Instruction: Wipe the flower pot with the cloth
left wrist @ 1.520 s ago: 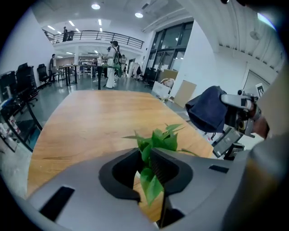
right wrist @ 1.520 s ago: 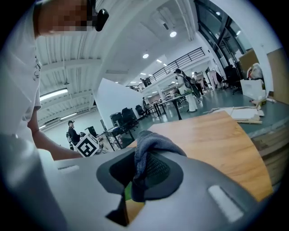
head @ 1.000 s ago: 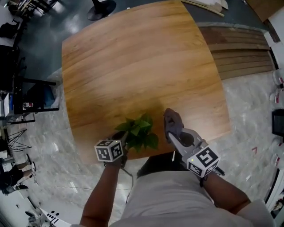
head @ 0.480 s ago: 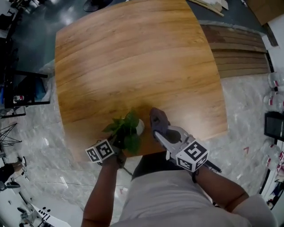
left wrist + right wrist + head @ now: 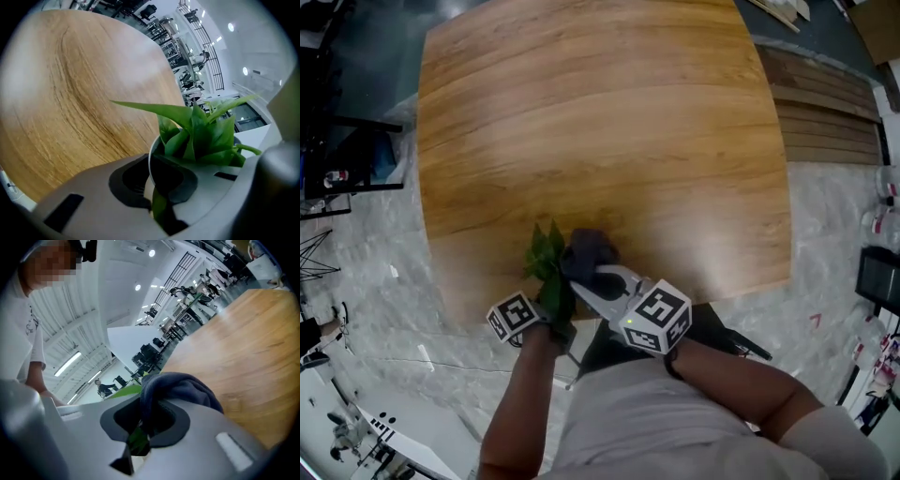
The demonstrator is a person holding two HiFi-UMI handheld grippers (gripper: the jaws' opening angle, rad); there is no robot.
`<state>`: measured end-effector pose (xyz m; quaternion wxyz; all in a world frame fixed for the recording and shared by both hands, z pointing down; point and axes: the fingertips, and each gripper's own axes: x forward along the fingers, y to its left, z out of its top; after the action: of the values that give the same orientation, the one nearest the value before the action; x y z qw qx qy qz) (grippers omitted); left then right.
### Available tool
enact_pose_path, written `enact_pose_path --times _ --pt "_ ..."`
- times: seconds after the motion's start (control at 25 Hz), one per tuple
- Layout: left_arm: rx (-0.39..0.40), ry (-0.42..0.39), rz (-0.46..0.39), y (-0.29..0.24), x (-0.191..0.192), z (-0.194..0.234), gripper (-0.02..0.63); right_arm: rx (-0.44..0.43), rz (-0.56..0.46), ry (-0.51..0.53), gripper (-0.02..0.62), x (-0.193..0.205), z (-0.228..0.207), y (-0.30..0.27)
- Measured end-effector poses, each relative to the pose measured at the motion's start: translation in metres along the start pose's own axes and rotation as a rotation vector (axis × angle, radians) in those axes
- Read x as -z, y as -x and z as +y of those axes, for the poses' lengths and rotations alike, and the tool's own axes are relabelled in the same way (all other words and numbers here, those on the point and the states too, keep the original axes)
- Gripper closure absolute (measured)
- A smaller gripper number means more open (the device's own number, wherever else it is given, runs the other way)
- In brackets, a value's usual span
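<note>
A small white flower pot (image 5: 151, 161) with a green leafy plant (image 5: 546, 258) stands near the front edge of the wooden table (image 5: 609, 122). My left gripper (image 5: 555, 298) comes at it from the near side. Its jaws are closing, and the pot's rim sits pinched between them in the left gripper view (image 5: 157, 187). My right gripper (image 5: 581, 278) is shut on a dark grey cloth (image 5: 589, 251), which lies against the plant's right side and hides the pot from the head view. In the right gripper view the cloth (image 5: 178, 385) bulges out of the jaws, with a green leaf (image 5: 122, 391) just behind.
The table's front edge runs just below the pot, with marble floor (image 5: 394, 309) beyond. Wooden planks (image 5: 825, 103) lie on the floor at right. Black stands (image 5: 356, 159) are at the left. The person's torso fills the bottom of the head view.
The right gripper carried the cloth leftward onto the plant, now covering the pot's white rim. The left gripper rolled and sank a little at the pot; the plant leans further left.
</note>
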<state>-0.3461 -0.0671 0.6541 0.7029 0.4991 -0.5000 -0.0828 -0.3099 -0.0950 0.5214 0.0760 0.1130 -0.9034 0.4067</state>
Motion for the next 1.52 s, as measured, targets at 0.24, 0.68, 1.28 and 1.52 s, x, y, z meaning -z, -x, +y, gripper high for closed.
enact_pose_path --times 0.24,0.68,1.28,1.52 --pt "0.001 0.048 -0.023 -0.003 0.002 0.003 0.583 0.053 -0.021 -0.031 0.561 0.015 -0.039 0.018" --pt "0.018 0.195 -0.041 -0.006 0.004 0.008 0.584 -0.106 0.010 -0.001 0.561 0.029 0.008 0.002" --pt "0.037 0.337 -0.065 -0.007 0.004 0.010 0.584 -0.146 0.085 0.048 0.561 0.056 0.004 -0.001" --pt "0.039 0.335 -0.064 -0.009 0.007 0.010 0.584 -0.088 0.108 0.027 0.561 0.072 -0.030 0.019"
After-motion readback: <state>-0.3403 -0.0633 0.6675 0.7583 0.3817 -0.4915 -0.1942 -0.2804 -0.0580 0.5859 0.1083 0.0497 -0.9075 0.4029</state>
